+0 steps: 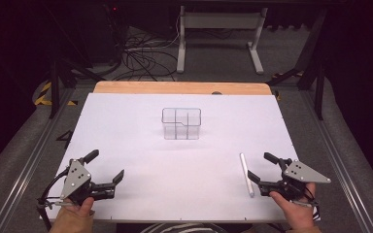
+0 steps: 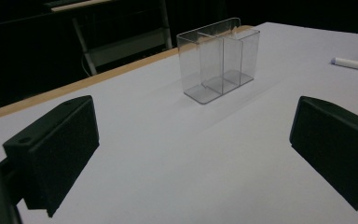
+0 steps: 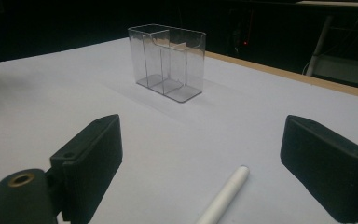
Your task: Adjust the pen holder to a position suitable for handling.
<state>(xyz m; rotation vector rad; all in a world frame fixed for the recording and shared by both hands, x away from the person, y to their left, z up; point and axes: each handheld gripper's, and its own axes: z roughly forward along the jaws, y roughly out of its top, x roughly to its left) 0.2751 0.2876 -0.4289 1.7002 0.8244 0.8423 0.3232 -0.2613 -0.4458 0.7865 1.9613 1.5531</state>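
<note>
Two tools sit at the near edge of the counter, one in each of my hands. My left tool (image 1: 108,167) rests at the near left corner with its jaws spread wide and nothing between them; my left hand (image 1: 75,213) grips it from below. My right tool (image 1: 262,167) rests at the near right, its jaws also released and holding nothing, with my right hand (image 1: 294,208) behind it. Just beside the right tool lies a white pen (image 1: 245,174), flat on the sheet and pointing away from me; in the right gripper view the pen (image 3: 223,198) lies on the surface between the two open jaws, untouched by either.

The counter (image 1: 141,145) is covered by a plain white sheet that reaches nearly to its sides. Farther out, near the middle of the sheet, stands a clear plastic box (image 1: 181,123), upright, with thin inner walls dividing it into compartments. It is well apart from both tools and from the pen. In the left gripper view the box (image 2: 219,58) stands ahead and the pen's end shows far off at the right edge.

Beyond the sheet, a strip of bare wooden edge (image 1: 182,88) runs along the far side of the counter. Past that the room is dark: grey floor (image 1: 213,63), a tangle of black cables (image 1: 143,58), and the white legs of a frame (image 1: 218,36). Metal rails (image 1: 26,170) run along both sides of the counter.
</note>
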